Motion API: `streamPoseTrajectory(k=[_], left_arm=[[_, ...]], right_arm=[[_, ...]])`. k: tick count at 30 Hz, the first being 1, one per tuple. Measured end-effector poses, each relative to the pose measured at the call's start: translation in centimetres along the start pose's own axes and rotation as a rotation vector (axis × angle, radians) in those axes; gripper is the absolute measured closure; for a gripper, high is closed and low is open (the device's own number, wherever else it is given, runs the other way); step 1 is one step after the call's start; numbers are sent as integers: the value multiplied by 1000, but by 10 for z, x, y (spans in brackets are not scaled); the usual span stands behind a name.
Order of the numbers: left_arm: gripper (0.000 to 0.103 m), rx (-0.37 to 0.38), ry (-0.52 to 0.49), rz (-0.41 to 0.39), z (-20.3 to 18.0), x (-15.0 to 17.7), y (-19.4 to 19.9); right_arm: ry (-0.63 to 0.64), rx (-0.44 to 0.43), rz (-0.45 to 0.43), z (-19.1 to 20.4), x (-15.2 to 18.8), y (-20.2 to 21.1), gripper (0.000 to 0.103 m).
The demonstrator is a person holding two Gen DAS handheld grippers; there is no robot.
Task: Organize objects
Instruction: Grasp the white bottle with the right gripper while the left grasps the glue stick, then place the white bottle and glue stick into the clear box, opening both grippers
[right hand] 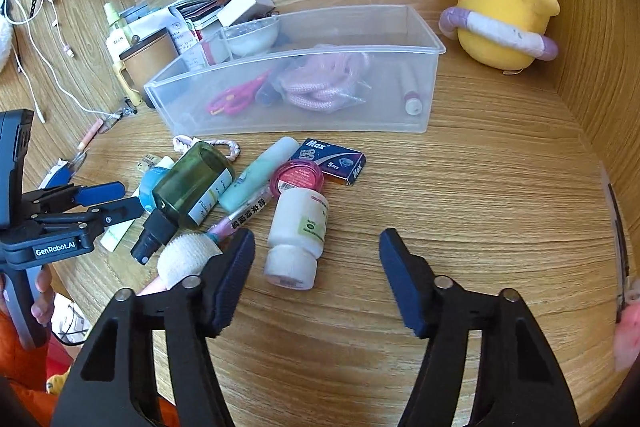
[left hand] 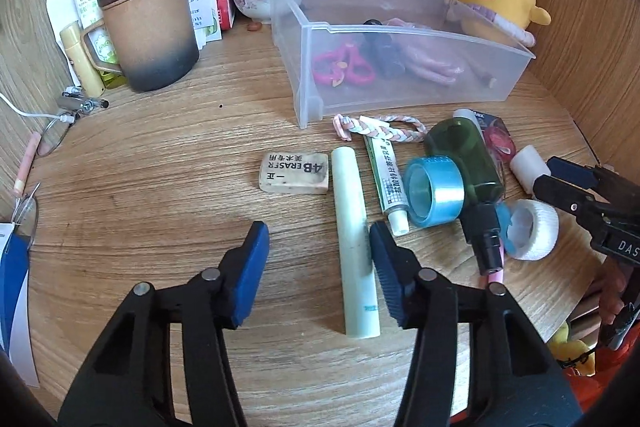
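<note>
My left gripper is open low over the wooden desk. A pale green tube lies between its fingers, close beside the right one. An eraser, an ointment tube, a blue tape roll and a green spray bottle lie just beyond. My right gripper is open too, with a white pill bottle lying between its fingertips, untouched. Behind it are a pink jar and a blue Max box. The clear bin holds pink scissors and cord.
A brown lidded mug, bottles, papers and a bowl crowd the back left. A yellow plush chick stands at the back right corner. Glasses and a cable lie at the left. Wooden walls close in behind and right.
</note>
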State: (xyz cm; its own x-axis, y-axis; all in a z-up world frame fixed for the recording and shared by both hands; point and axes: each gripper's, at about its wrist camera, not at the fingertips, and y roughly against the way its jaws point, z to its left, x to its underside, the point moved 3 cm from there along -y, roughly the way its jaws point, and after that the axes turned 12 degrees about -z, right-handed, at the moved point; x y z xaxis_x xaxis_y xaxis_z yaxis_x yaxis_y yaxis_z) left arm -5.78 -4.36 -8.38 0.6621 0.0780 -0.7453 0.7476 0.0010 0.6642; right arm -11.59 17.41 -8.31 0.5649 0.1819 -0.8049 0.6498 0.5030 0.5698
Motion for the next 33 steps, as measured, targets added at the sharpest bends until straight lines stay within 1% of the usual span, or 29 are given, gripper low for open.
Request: streamPoseTrajectory(k=[3,5,7,8,10,13,16,19,24,28,33], left_arm=[[56,-4,0,-7,3,-1,-2],[59,1,2,-11,2,-3,-4],[70,12,-6,-17,-1,-5,-6],[73,13,-19,-21,-4,-6,-7],[87,10,-47,-31,-10,-6,-9],[88,10,-58,-37,-13,-6,-9],[88,30,-26,-32,-10,-7,-8],[88,37,-8,-44,-9,-11,-3],[88,42,-10,-104,-13,-27,13],[88,47,-23,-165,-19,-48,22],[88,62,-17,-225,-22,-73,27]], right_arm=[[24,9,-10,4,-3,-4,63],[38,5,-8,8,-3,-7,69],[52,3,2,11,-2,-11,75],[52,0,7,12,-1,-12,76],[52,2,2,13,0,-13,76],[40,-3,-6,12,-1,-10,76],[35,4,-26,9,-5,-3,76],[24,7,-53,4,-13,3,76],[15,10,-112,1,-31,14,76],[21,10,-166,3,-50,20,76],[31,5,-211,6,-70,23,76]])
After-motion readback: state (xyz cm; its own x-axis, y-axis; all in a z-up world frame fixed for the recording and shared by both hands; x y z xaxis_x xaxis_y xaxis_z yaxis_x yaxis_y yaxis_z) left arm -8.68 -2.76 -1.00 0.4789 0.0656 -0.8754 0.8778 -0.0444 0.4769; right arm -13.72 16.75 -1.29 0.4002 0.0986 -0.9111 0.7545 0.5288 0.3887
